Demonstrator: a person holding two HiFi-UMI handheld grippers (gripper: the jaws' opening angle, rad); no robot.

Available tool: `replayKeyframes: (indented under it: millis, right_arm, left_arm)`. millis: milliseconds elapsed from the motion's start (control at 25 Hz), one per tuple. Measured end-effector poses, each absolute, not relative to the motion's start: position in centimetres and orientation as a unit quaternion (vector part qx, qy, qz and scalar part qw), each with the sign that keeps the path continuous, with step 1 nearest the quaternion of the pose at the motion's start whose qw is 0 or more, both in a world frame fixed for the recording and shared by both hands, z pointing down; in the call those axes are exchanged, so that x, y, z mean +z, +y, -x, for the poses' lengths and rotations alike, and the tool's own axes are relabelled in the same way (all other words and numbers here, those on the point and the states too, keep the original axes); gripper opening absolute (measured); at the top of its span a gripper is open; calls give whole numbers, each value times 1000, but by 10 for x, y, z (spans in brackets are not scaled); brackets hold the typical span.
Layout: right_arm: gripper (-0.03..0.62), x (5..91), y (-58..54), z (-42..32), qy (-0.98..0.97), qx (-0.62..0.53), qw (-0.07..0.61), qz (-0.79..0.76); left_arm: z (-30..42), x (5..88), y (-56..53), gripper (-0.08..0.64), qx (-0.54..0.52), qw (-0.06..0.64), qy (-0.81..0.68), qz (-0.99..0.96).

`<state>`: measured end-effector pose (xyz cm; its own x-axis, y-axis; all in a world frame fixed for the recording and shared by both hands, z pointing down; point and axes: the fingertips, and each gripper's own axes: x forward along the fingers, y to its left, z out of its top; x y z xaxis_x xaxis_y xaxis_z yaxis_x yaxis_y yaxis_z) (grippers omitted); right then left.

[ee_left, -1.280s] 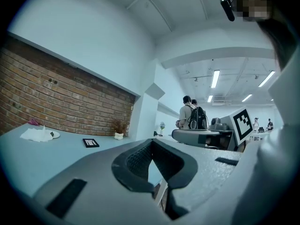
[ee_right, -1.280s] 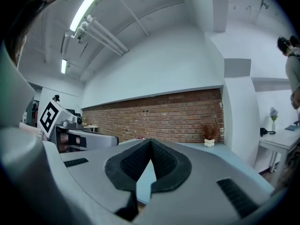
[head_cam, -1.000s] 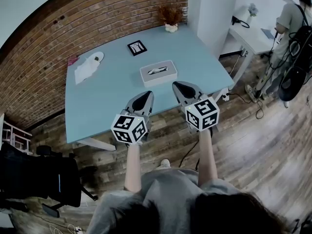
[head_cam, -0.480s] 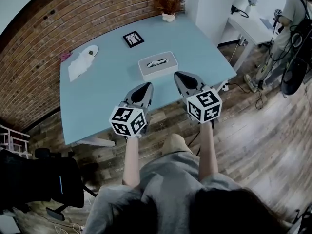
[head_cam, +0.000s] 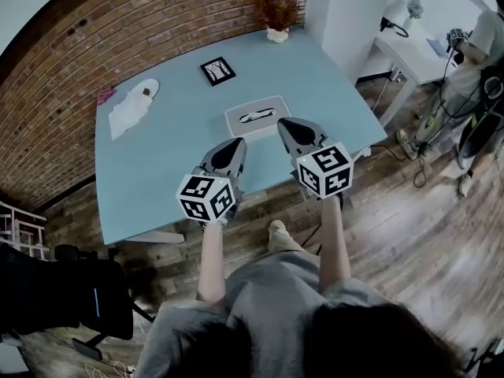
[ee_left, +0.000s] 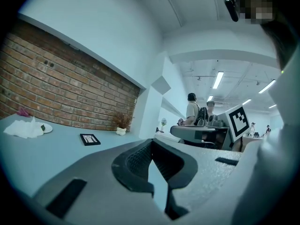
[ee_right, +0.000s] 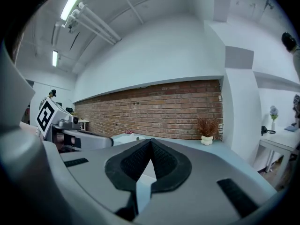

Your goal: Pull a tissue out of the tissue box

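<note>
We hold the left gripper (head_cam: 231,146) and right gripper (head_cam: 288,126), jaws together and empty, near side of the box (head_cam: 257,117).

Open office or studio space, brick wall (head_cam: 118,46), blue table (head_cam: 173,140), wood-plank floor (head_cam: 409,235), white desk (head_cam: 409,50), ceiling strip lights (ee_left: 218,79)

Cool bluish cast, even and moderately dim. Ceiling tubes (ee_right: 70,3) glare white. Heavy fisheye bending; black vignette in gripper views.
</note>
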<state>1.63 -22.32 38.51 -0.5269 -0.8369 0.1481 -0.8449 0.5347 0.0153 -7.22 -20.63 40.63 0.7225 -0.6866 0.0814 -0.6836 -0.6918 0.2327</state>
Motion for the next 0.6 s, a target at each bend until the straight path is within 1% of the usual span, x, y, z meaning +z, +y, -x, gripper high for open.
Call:
replayKeyframes:
  millis: [600]
  right_arm:
    - [-1, 428, -311, -27, -890, 62, 131, -432]
  left_arm:
    - [63, 445, -281, 3, 6, 173, -408, -896]
